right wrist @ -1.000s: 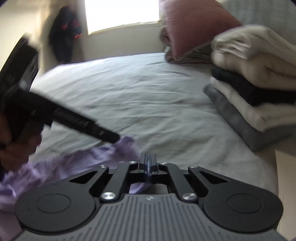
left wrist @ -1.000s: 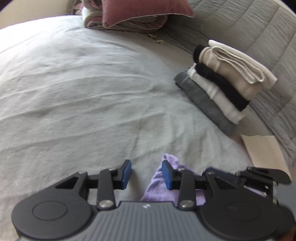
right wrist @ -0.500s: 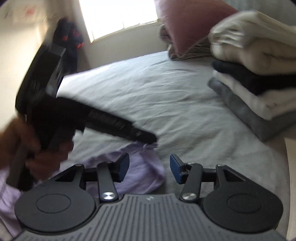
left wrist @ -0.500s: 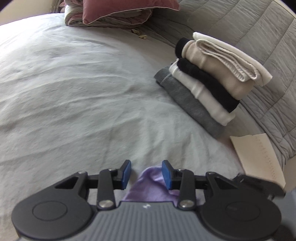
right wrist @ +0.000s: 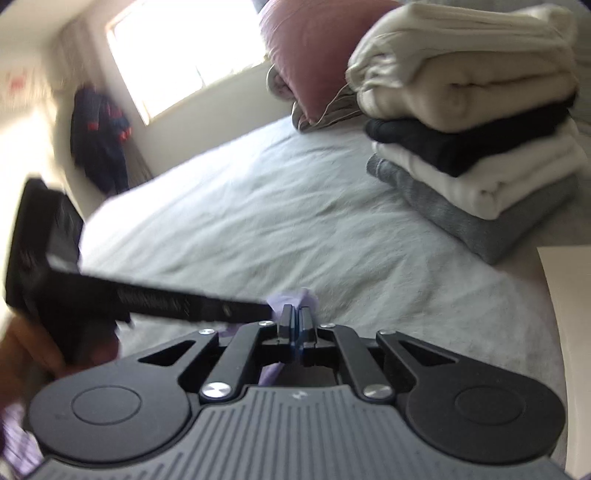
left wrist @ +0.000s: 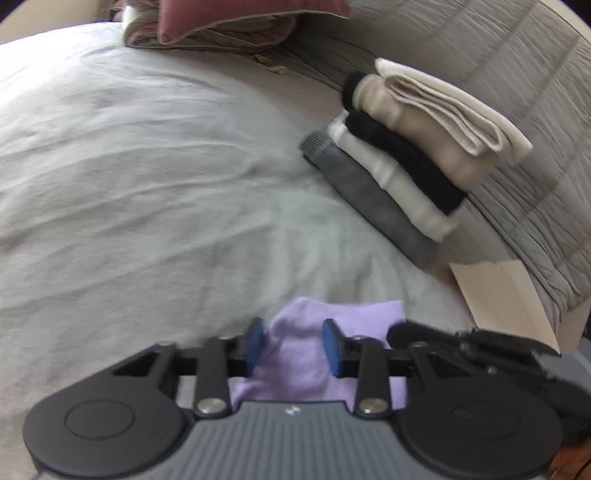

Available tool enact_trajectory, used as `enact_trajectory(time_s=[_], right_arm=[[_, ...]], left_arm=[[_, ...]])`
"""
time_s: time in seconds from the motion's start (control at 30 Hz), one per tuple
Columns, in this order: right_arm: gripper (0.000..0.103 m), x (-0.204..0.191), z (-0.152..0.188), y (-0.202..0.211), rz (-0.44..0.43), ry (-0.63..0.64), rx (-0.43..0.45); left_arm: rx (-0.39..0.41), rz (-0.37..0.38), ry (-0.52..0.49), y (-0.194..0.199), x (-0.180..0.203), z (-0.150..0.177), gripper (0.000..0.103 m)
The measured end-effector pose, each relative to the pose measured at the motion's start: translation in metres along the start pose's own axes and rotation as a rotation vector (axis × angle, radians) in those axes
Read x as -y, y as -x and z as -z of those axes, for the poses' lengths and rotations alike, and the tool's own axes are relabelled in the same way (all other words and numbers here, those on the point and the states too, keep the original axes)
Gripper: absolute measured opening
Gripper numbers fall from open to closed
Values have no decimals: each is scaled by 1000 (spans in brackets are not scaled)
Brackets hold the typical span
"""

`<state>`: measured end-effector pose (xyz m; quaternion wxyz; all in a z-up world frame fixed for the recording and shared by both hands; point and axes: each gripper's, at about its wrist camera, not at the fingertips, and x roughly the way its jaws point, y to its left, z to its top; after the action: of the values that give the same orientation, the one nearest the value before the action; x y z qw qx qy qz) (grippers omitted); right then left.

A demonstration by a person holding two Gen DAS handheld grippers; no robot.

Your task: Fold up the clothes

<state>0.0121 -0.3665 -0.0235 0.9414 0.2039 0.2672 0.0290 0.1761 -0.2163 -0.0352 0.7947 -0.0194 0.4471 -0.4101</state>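
Observation:
A lilac garment (left wrist: 343, 314) lies bunched on the pale bed sheet (left wrist: 147, 184) at the near edge. My left gripper (left wrist: 292, 347) has its jaws apart and closing, with a fold of the lilac cloth between the blue pads. In the right wrist view my right gripper (right wrist: 295, 317) is closing tight on a tuft of the lilac garment (right wrist: 306, 297); the left gripper (right wrist: 258, 312) reaches in from the left and meets the same tuft. The right gripper's black fingers (left wrist: 406, 332) show just right of the cloth in the left wrist view.
A stack of folded clothes (left wrist: 406, 166) (right wrist: 472, 147) sits to the right against a grey quilt (left wrist: 517, 74). A beige sheet of card (left wrist: 506, 295) lies near it. A dusky pink pillow (left wrist: 240, 14) is at the far end. A hand (right wrist: 22, 354) holds the left gripper.
The right gripper opened, then shut on a tuft of the lilac cloth. The left gripper slid forward over the garment, so more lilac cloth now lies between its pads.

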Motion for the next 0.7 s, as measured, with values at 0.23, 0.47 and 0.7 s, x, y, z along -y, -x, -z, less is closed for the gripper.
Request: enact_trajectory(time_s=[0.23, 0.47, 0.7], right_arm=[[1, -13, -11, 32, -2, 28, 108], [13, -7, -16, 67, -33, 9, 175], [66, -7, -7, 81, -147, 23, 183]], left_arm=[[131, -19, -49, 24, 24, 2, 2], [266, 63, -110, 75, 54, 3, 2], [313, 152, -214, 123, 91, 8, 2]])
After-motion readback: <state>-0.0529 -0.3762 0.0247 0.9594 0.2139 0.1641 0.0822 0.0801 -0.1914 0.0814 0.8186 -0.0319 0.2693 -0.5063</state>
